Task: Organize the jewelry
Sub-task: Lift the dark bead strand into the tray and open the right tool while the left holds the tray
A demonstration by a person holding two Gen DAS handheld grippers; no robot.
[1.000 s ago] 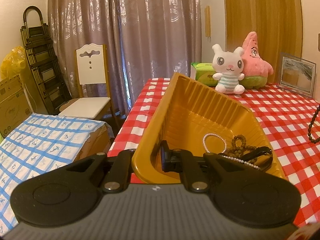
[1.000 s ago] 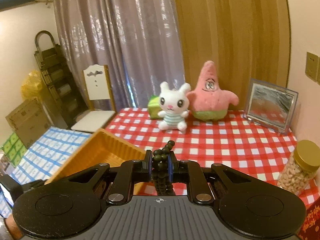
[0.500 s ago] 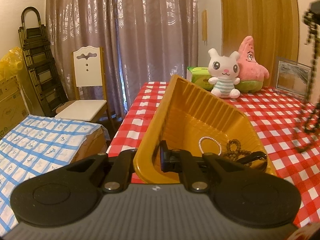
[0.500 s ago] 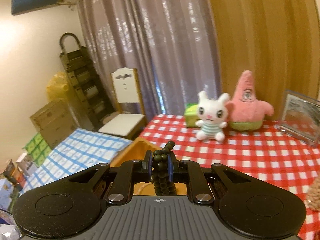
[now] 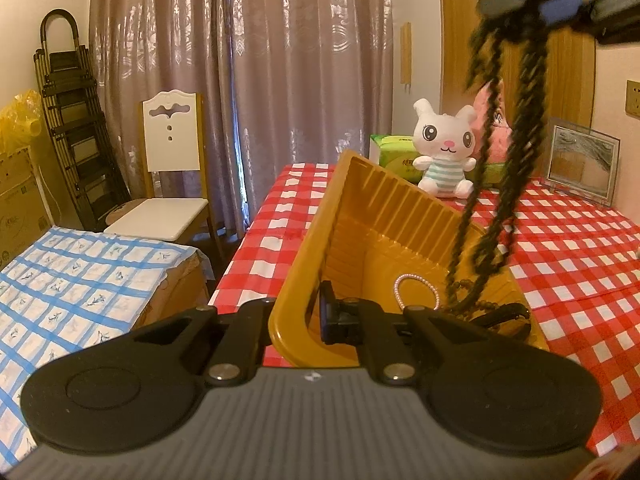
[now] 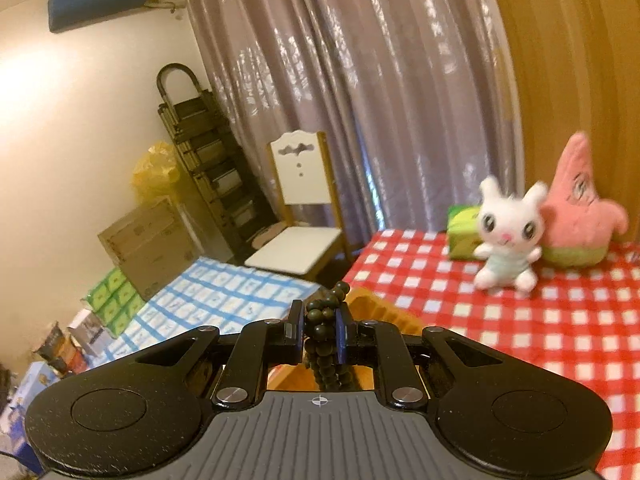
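My left hand-held gripper [image 5: 308,316] is clamped on the near wall of the yellow tray [image 5: 384,216], which tilts up from the checked worktop [image 5: 580,264]. My right hand-held gripper [image 6: 319,330] pinches a dark bead string [image 6: 324,344] between its pads. In the left view that string [image 5: 516,152] hangs blurred from the right gripper [image 5: 556,4] down over the tray, its lower end at or just above the tray floor; I cannot tell which. A pearl loop [image 5: 416,292] and more dark beads [image 5: 492,306] lie inside. A plush rabbit [image 5: 444,148] sits beyond.
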